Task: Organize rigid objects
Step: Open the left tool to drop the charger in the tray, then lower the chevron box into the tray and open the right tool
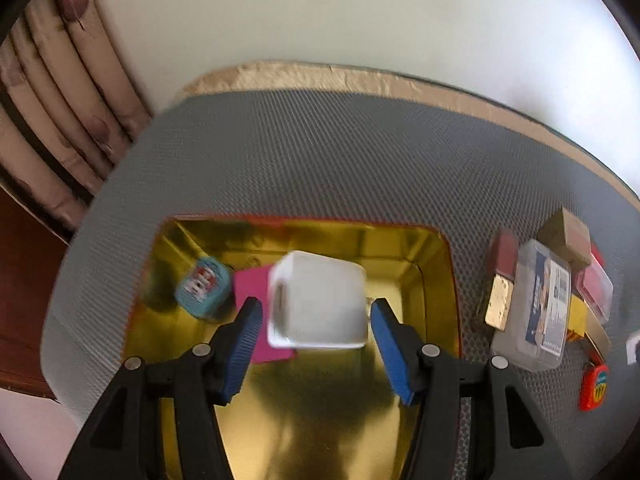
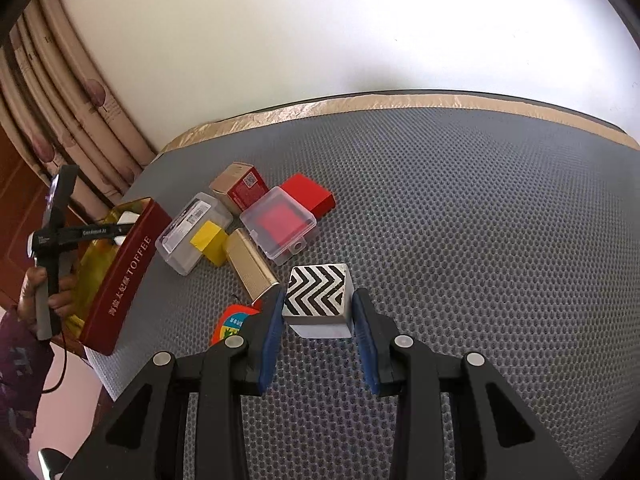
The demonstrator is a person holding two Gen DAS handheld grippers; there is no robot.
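My left gripper (image 1: pixel 316 316) hangs over an open tin (image 1: pixel 440 264) with a gold lining, shut on a plain white box (image 1: pixel 320 300) held above the tin floor. A small blue box (image 1: pixel 202 286) and a pink card (image 1: pixel 256 288) lie inside the tin. In the right wrist view the same tin (image 2: pixel 128 272) shows a red side lettered TOFFEE. My right gripper (image 2: pixel 318 308) is shut on a box with a black-and-white zigzag top (image 2: pixel 316 290), which is at the grey mat (image 2: pixel 480 240). Its blue pads press on both sides.
A pile lies between tin and zigzag box: two clear cases (image 2: pixel 280 224) (image 2: pixel 192 228), a red box (image 2: pixel 308 196), a gold box (image 2: pixel 250 264), a yellow block (image 2: pixel 212 244), a brown carton (image 2: pixel 240 188) and an orange item (image 2: pixel 232 320). A person's hand (image 2: pixel 40 292) holds the left gripper. Curtains (image 2: pixel 60 100) hang at left.
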